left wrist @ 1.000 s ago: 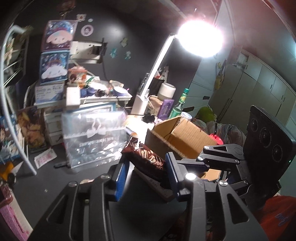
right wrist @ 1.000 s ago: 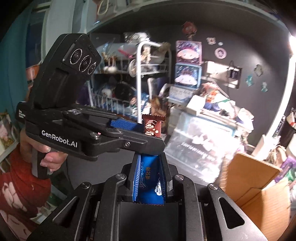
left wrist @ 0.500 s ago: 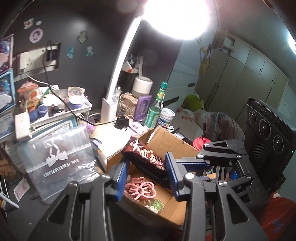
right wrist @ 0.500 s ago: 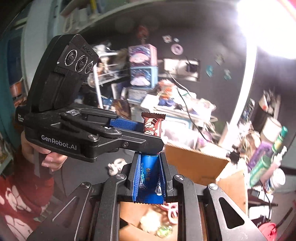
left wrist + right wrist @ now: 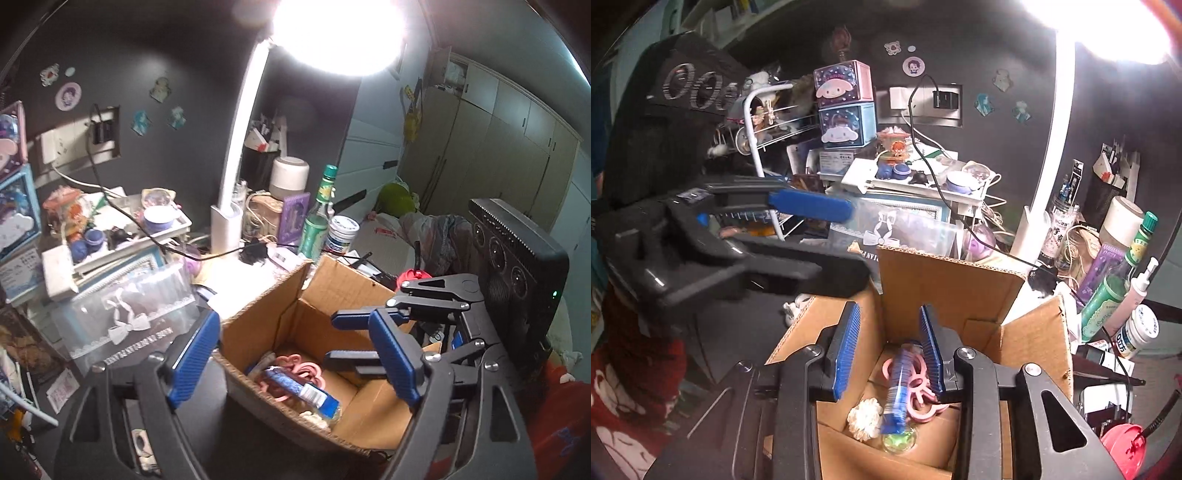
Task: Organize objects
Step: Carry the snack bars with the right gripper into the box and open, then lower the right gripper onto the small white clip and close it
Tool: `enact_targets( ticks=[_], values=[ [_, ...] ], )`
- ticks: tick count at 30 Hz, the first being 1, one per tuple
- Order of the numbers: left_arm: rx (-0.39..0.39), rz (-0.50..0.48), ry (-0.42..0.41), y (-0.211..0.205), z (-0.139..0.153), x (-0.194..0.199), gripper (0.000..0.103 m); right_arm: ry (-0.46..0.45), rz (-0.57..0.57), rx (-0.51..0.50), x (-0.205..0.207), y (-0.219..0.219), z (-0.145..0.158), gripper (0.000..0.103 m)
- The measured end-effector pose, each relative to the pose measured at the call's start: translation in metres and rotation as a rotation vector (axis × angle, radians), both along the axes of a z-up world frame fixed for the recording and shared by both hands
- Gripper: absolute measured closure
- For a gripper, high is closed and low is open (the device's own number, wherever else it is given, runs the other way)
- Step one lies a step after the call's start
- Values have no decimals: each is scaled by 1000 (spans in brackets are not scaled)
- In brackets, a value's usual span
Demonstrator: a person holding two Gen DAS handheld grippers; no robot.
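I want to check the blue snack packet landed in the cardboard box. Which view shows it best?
The left wrist view: the blue snack packet lies unobstructed across the pink clips in the cardboard box. The right wrist view shows it end-on, blurred, between the open fingers.

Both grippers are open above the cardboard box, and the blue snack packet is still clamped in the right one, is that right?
Not quite. The right gripper is open and empty; the right wrist view shows the blue snack packet lying in the cardboard box on the pink flower piece. The left gripper is open too.

Right gripper gapes above cardboard box holding blue packet.
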State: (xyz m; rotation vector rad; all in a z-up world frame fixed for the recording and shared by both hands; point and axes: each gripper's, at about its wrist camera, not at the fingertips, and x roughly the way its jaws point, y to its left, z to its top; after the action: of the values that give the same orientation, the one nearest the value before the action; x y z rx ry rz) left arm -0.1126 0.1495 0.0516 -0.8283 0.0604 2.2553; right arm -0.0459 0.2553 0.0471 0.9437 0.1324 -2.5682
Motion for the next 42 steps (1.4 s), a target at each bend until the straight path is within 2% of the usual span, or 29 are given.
enact_targets(
  ticks=[9,12,18,23,26,29,33,37,42],
  values=[
    [-11,123,68,-48,10,19,19,16,-1,10,0,-10,8,74],
    [-11,189,92,-76,11,27,19,20,37,-4,3,-28,10,74],
    [-16,331,128,-135,-3,47,12,12,183,-42,6,-89,4,74],
    [-24,415,127,-176,-30,58,8,-62,300,-87,6,-147,-24,74],
    [-34,439,110,-193,-50,62,8,-118,324,-78,0,-175,-53,73],
    [-43,437,84,-203,-70,64,8,-182,309,-60,-11,-192,-86,73],
    [-28,428,32,-214,-93,67,8,-178,241,31,-27,-204,-122,65],
    [-26,442,-13,-222,-109,66,8,-176,197,101,-46,-205,-149,65],
    [-20,460,-44,-231,-117,66,8,-203,171,125,-71,-206,-172,65]
  ],
)
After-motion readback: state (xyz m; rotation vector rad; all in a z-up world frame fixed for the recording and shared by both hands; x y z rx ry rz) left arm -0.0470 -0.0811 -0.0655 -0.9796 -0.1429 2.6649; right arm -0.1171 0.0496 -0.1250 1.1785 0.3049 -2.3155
